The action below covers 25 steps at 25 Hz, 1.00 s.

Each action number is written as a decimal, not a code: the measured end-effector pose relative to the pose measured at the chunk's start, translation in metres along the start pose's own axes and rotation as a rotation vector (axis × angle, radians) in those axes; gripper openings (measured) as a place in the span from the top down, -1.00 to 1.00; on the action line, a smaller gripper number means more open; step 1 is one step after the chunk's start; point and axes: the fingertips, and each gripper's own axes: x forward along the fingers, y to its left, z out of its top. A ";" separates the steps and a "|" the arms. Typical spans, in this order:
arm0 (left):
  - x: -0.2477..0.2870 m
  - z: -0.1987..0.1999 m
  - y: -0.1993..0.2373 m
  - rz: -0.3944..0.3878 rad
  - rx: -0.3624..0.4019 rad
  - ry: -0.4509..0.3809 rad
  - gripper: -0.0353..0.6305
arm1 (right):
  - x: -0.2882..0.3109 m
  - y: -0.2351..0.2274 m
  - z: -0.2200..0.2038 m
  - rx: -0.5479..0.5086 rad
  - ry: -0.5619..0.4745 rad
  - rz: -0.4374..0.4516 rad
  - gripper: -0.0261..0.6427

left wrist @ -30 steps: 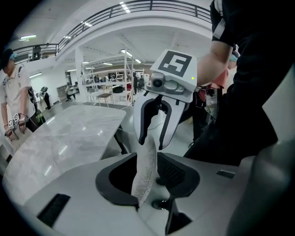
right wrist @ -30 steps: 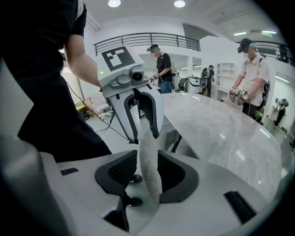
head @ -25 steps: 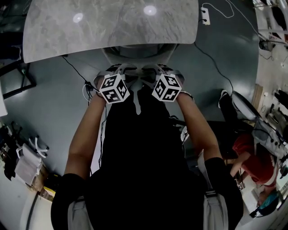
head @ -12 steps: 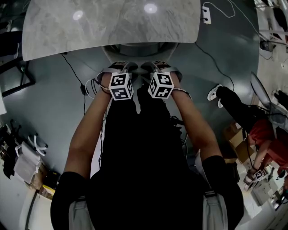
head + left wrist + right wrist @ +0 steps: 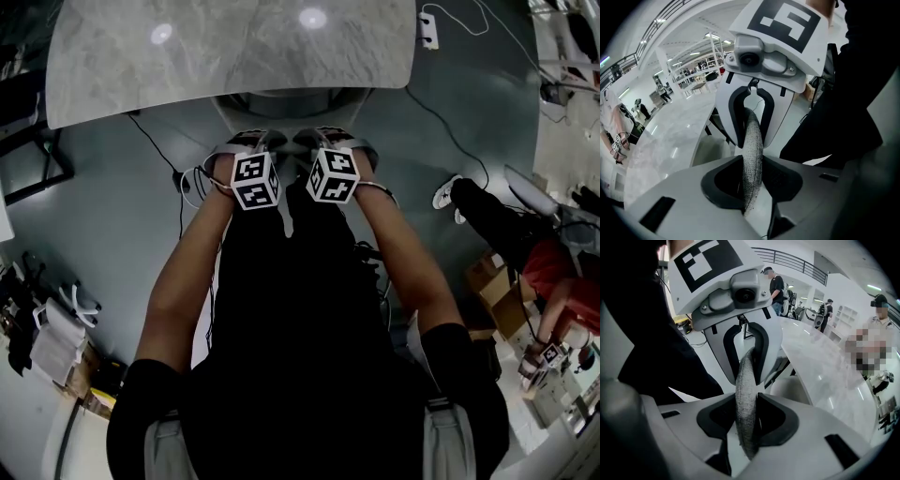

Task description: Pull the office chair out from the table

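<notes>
A grey floor (image 5: 112, 216) and a marble table (image 5: 234, 56) fill the head view. The office chair (image 5: 286, 108) sits tucked under the table's near edge, with the left gripper (image 5: 249, 141) and the right gripper (image 5: 323, 137) side by side at its back. Their marker cubes (image 5: 255, 180) bear black-and-white squares.

In the left gripper view, the jaws have just been closing and clamp the chair's grey mesh rim (image 5: 753, 154).

In the right gripper view, the jaws have likewise just been closing and pinch the same rim.

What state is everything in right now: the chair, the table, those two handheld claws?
Pale grey mesh-backed office chair: tucked under the table, back's top edge gripped.
Grey marble-look table: standing, chair partly beneath it.
Left gripper: fingers, just closing, clamp the chair back's edge.
Right gripper: fingers, just closing, clamp the same edge.
</notes>
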 end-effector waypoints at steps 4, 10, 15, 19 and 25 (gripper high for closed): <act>0.001 -0.001 0.000 -0.003 -0.004 0.009 0.54 | 0.001 0.001 -0.001 0.006 0.004 0.027 0.55; 0.003 -0.003 -0.002 -0.009 0.013 0.010 0.57 | 0.003 0.003 -0.001 -0.013 0.016 0.013 0.59; 0.002 -0.003 -0.004 -0.018 0.012 0.033 0.62 | 0.003 0.005 0.000 -0.020 0.021 0.003 0.63; 0.001 -0.003 -0.004 -0.019 0.009 0.035 0.64 | 0.003 0.005 0.000 -0.023 0.015 0.019 0.66; 0.000 -0.002 -0.004 -0.022 0.008 0.046 0.65 | 0.002 0.004 0.001 -0.008 0.007 0.021 0.66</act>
